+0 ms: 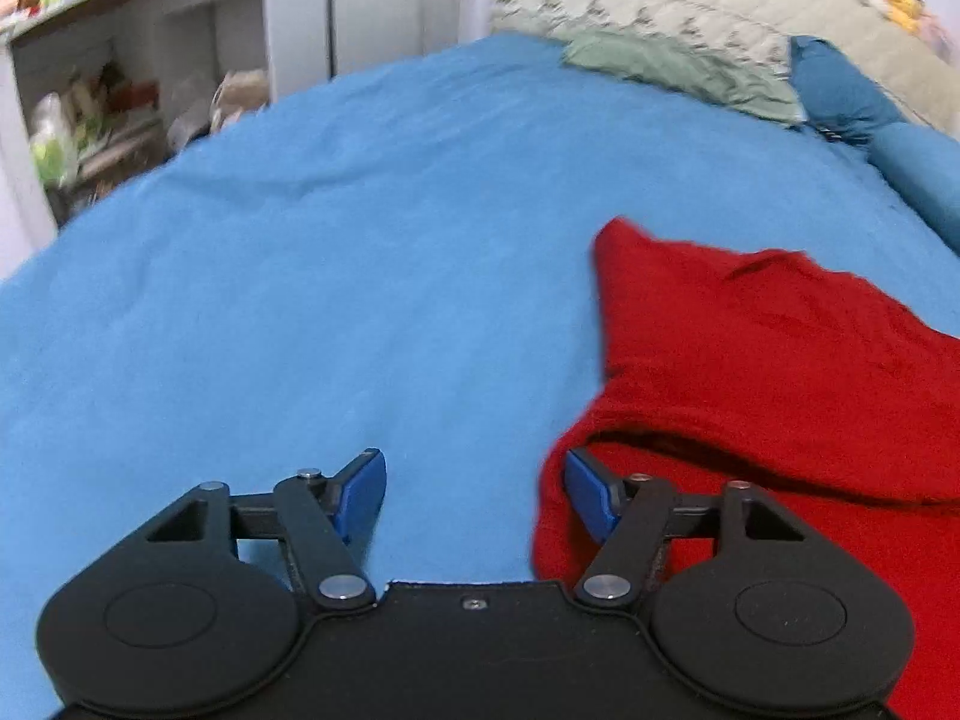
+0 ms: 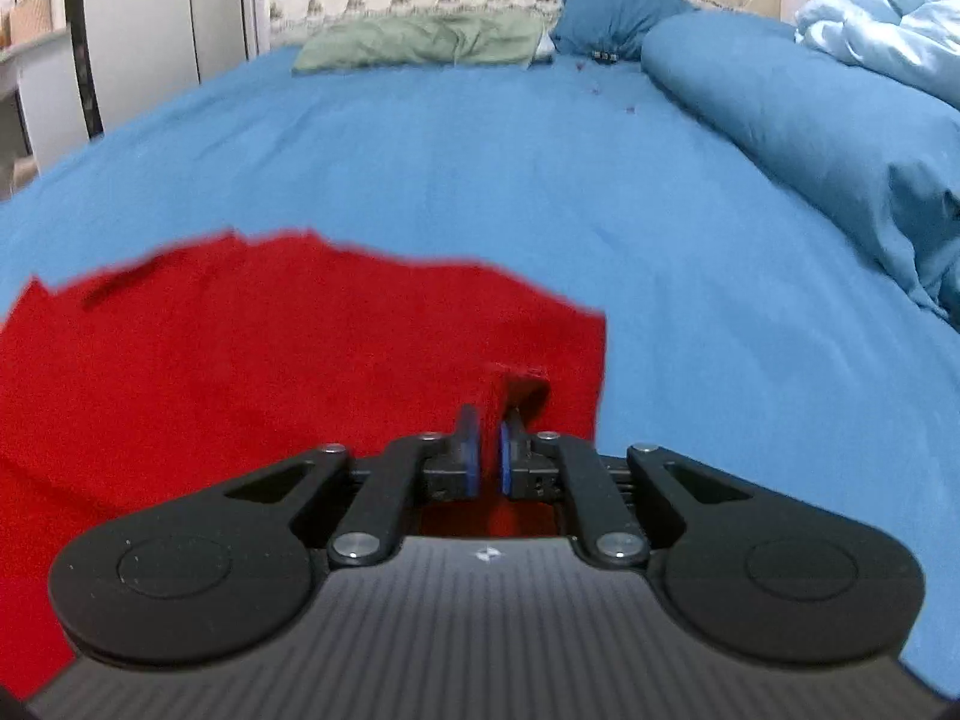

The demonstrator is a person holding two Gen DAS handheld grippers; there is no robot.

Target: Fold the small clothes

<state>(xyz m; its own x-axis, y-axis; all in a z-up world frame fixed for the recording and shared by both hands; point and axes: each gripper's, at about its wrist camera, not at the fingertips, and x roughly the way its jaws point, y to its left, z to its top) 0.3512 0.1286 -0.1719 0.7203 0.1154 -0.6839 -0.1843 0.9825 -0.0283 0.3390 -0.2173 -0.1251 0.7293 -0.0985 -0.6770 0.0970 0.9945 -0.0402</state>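
A red garment [image 1: 774, 360] lies on the blue bedsheet [image 1: 336, 276]. In the left wrist view it fills the lower right. My left gripper [image 1: 474, 486] is open, its right finger touching the garment's left edge, its left finger over bare sheet. In the right wrist view the red garment [image 2: 252, 348] spreads to the left and under the gripper. My right gripper [image 2: 487, 450] is shut on a pinched fold of the red garment near its right edge.
A green cloth [image 2: 420, 39] and a dark blue pillow [image 2: 612, 6] lie at the bed's head. A rolled blue duvet [image 2: 828, 138] runs along the right side. A white shelf unit [image 1: 120, 84] with clutter stands left of the bed.
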